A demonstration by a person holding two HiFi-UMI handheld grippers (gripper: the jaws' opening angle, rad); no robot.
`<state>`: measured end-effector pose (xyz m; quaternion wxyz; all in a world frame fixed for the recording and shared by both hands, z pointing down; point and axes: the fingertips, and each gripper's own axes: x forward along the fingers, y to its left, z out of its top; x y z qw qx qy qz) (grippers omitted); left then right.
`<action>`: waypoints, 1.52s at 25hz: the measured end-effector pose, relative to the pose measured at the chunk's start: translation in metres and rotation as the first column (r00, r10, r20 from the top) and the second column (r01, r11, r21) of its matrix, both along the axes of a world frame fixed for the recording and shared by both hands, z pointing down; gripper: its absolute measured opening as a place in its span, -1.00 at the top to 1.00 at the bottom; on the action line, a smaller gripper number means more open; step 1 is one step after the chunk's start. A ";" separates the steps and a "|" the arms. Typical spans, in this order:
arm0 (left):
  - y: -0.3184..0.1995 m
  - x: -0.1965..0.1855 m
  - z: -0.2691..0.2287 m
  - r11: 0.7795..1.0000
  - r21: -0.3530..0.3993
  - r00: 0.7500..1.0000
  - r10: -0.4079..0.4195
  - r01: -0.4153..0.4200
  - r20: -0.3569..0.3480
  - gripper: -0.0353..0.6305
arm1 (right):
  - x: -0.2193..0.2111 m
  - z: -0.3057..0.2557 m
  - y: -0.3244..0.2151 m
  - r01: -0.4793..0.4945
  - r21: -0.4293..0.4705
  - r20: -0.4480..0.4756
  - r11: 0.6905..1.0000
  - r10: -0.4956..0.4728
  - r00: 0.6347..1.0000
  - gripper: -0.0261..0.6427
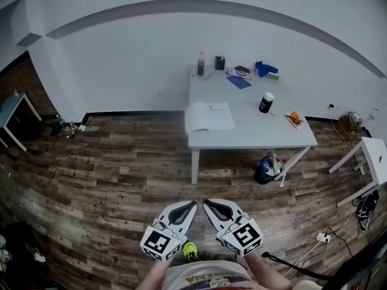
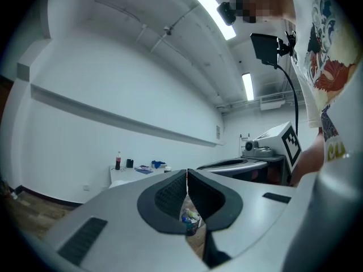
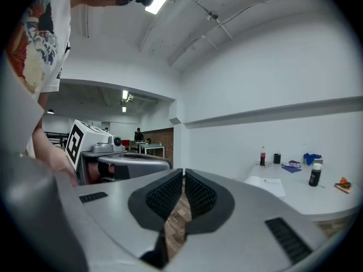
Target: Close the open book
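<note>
**Approach to the table; the book is not yet reached**

The step in hand is, as I judge it, the approach: nothing of the closing itself is done. The open book (image 1: 208, 116) lies flat, pages up, on the white table (image 1: 272, 135), at the table corner that is nearest to the grippers. It is well apart from both of them, ahead of their tips, with a wide stretch of wooden floor (image 1: 109, 180) between.

The left gripper (image 1: 192, 205) has its jaws together and nothing is between them. In the left gripper view, only the floor and a small object far off under the table show through the slit below the tips. The right gripper (image 1: 207, 204) is in the same state: the tips meet, the pads are empty, and only floor boards show behind them.

Both grippers are held close in front of the person's body, side by side and about level. Their tips are turned a little toward each other, so the two almost make a wedge that points to the table.

The next move calls for coming up to the near edge of the table. Then one gripper must get its tip under the outer edge of one cover and fold that half over. I think the other may need to steady the book so it does not slide.
</note>
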<state>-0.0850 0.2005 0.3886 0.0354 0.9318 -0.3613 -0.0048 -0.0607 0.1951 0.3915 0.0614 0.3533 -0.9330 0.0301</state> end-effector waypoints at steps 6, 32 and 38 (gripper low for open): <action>-0.043 -0.003 0.002 1.000 -0.008 1.000 0.016 -0.016 -0.012 0.85 | 0.002 0.003 -0.041 -0.027 -0.013 -0.001 1.000 0.027 1.000 0.86; -0.278 0.087 0.022 0.992 -0.067 0.994 -0.103 0.104 0.025 0.85 | 0.088 0.024 -0.274 0.075 -0.048 -0.024 0.996 -0.076 0.997 0.86; -0.310 0.103 0.030 0.988 -0.088 0.992 -0.128 0.129 0.015 0.85 | 0.101 0.032 -0.308 0.126 -0.057 -0.021 0.990 -0.128 0.992 0.86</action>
